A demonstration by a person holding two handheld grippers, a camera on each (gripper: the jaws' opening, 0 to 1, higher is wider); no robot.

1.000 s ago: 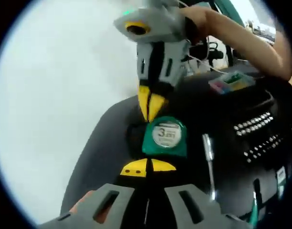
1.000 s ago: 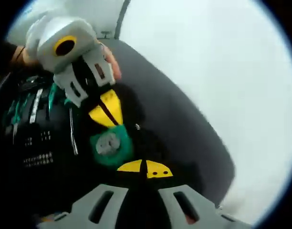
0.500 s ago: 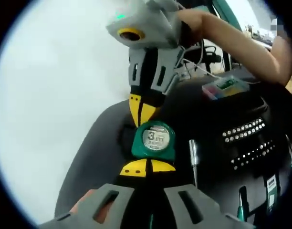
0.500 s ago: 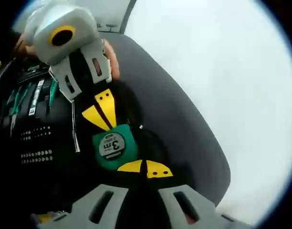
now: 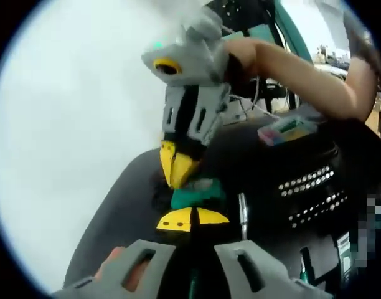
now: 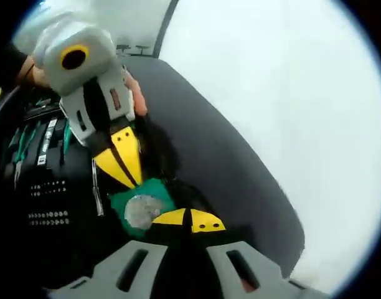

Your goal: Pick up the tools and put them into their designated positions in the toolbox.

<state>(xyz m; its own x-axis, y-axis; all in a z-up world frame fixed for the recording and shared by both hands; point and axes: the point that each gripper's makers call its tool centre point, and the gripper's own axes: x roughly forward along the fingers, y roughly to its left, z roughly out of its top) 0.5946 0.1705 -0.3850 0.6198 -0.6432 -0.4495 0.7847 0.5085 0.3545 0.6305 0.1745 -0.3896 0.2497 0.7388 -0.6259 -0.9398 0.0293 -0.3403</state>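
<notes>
While both grippers' closed yellow jaws press the green tape measure, seat it squarely into its toolbox recess; the left gripper and right gripper should push evenly.

I see a plain white table carrying the open dark toolbox, whose rounded grey-black edge lies directly on the white surface. In the left gripper view the same white table spreads to the left of the toolbox, which rests flat on it.
</notes>
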